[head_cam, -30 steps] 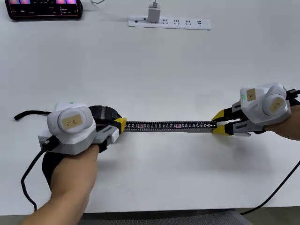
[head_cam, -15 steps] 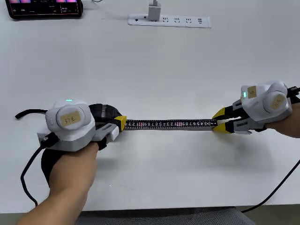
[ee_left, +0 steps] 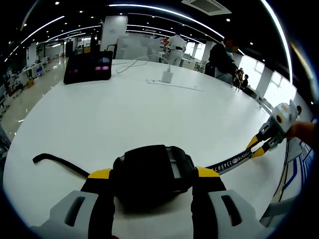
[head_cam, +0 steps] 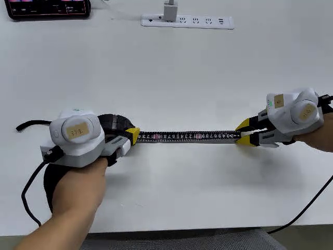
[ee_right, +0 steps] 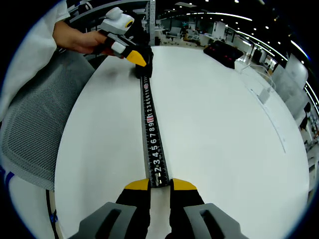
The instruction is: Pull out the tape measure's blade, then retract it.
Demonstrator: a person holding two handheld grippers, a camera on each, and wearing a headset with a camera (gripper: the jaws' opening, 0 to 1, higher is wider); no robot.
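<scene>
While taut, blade (head_cam: 187, 137) between right gripper (ee_right: 159, 185) jaws, case (head_cam: 112, 124) between left gripper (ee_left: 153, 174).

The left claw (head_cam: 127, 140), gripping the tape measure case (head_cam: 115, 124), edges very slightly to the left, away from the right claw (head_cam: 243, 132). The blade (head_cam: 190, 137) between them looks barely longer, if at all.

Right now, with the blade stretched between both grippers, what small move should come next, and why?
Probably ease the right gripper toward the case, keeping its pinch on the blade. The blade lies well drawn out along the table and the left gripper clamps the case, so a guided retraction seems due.
</scene>
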